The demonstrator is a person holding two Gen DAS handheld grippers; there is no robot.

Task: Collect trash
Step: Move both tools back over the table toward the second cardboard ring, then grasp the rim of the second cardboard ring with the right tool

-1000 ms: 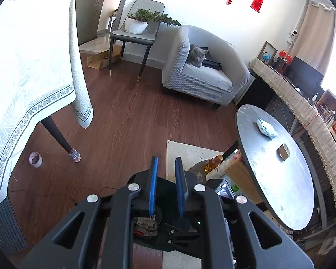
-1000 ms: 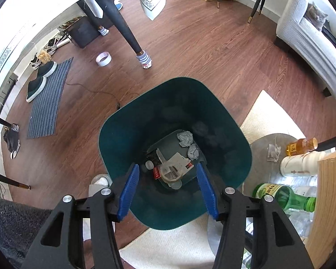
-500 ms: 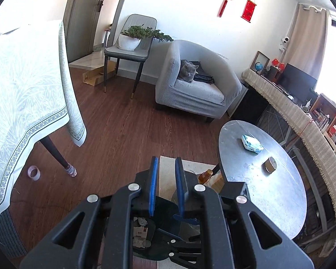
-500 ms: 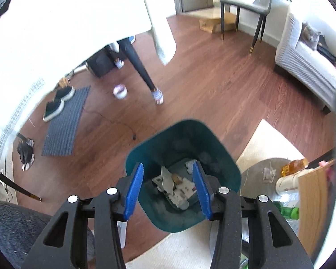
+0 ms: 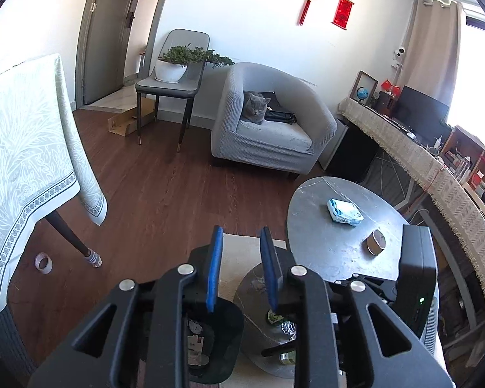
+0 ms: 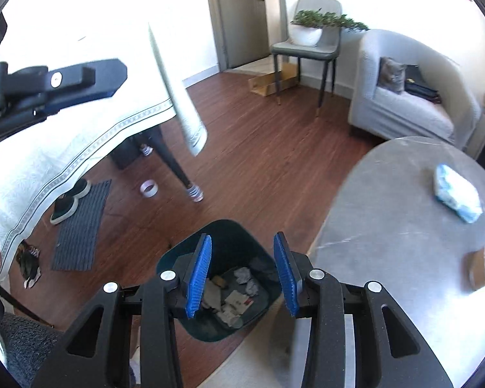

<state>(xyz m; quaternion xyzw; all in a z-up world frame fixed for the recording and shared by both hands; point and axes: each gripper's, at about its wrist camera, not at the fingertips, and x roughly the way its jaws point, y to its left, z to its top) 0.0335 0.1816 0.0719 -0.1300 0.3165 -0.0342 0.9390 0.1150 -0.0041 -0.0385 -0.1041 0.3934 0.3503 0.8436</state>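
The dark green plastic bin (image 6: 221, 252) of crumpled paper trash (image 6: 234, 294) sits below the empty, closing right gripper (image 6: 242, 270) (left gripper (image 5: 242, 265) opening, empty too).

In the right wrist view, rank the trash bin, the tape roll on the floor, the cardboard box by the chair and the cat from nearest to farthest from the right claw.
From the right claw:
1. Trash bin, directly below the claw.
2. Tape roll, on the floor to the left, beside the table leg.
3. Cardboard box, under the far chair.
4. Cat, on the armchair, upper right; close to the box in depth.
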